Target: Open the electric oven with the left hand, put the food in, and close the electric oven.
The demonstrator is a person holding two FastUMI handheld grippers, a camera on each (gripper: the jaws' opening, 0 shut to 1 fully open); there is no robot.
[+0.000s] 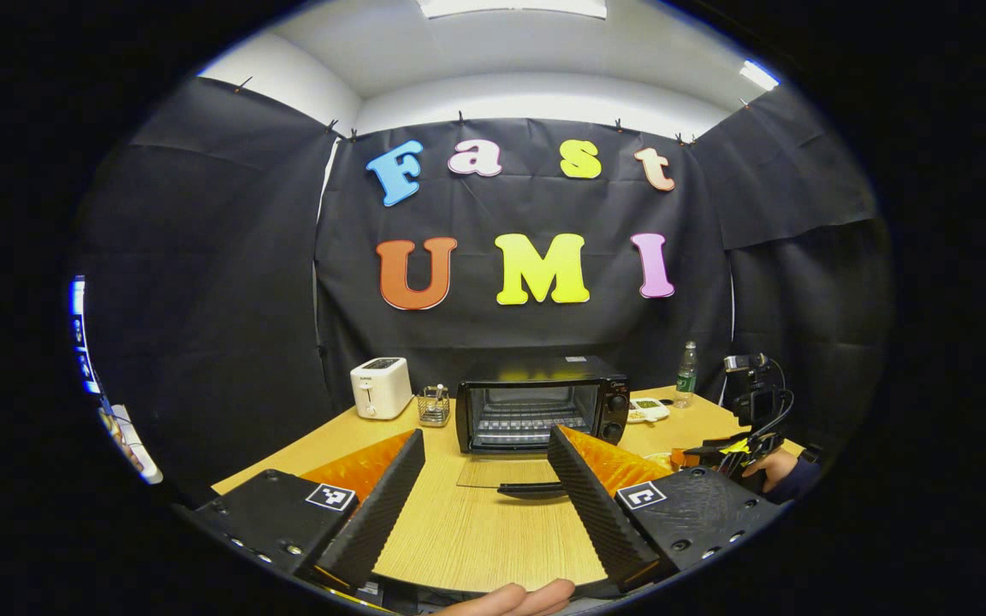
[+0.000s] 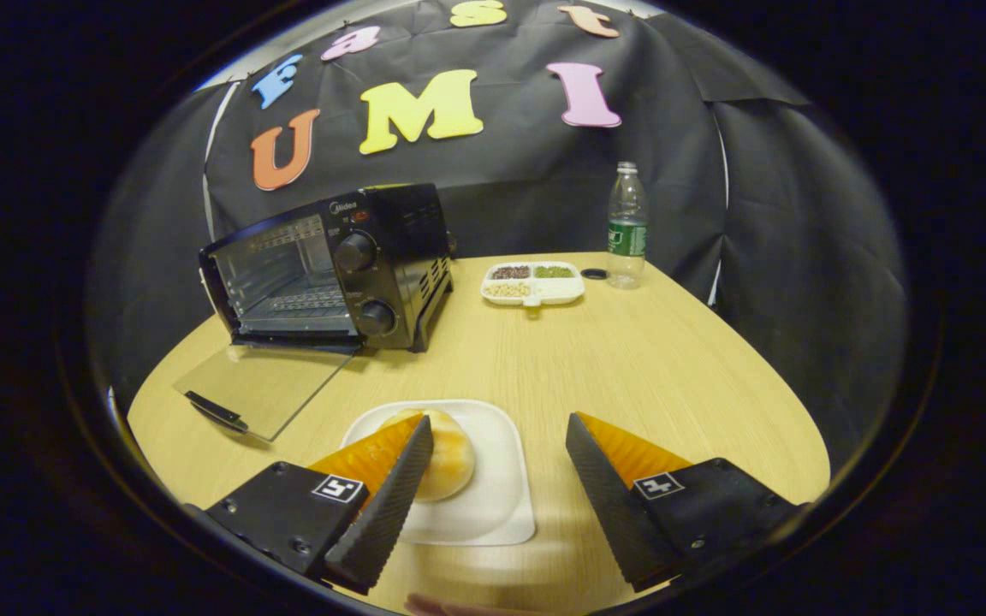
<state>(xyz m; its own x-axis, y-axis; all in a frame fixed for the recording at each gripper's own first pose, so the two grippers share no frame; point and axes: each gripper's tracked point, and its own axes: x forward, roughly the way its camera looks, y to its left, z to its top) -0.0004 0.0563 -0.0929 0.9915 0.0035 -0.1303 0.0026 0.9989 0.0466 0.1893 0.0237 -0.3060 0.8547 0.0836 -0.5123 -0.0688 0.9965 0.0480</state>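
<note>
The black electric oven [image 1: 542, 403] [image 2: 335, 267] stands at the back of the wooden table with its glass door [image 1: 507, 472] [image 2: 258, 387] folded down flat and the rack inside showing. My left gripper [image 1: 486, 479] is open, a short way in front of the lowered door, nothing between its fingers. A round bread bun [image 2: 446, 453] lies on a white square plate [image 2: 493, 496]. My right gripper [image 2: 500, 466] hovers open just above the plate, the bun beside its left finger. In the left gripper view, the right gripper [image 1: 745, 445] and its hand are at the right.
A white toaster [image 1: 381, 387] and a small wire holder [image 1: 434, 405] stand left of the oven. A divided white dish of grains [image 2: 533, 282] [image 1: 649, 409], a plastic bottle [image 2: 626, 224] [image 1: 686, 374] and a dark cap [image 2: 594, 274] sit at the back right. Black cloth walls close in the table.
</note>
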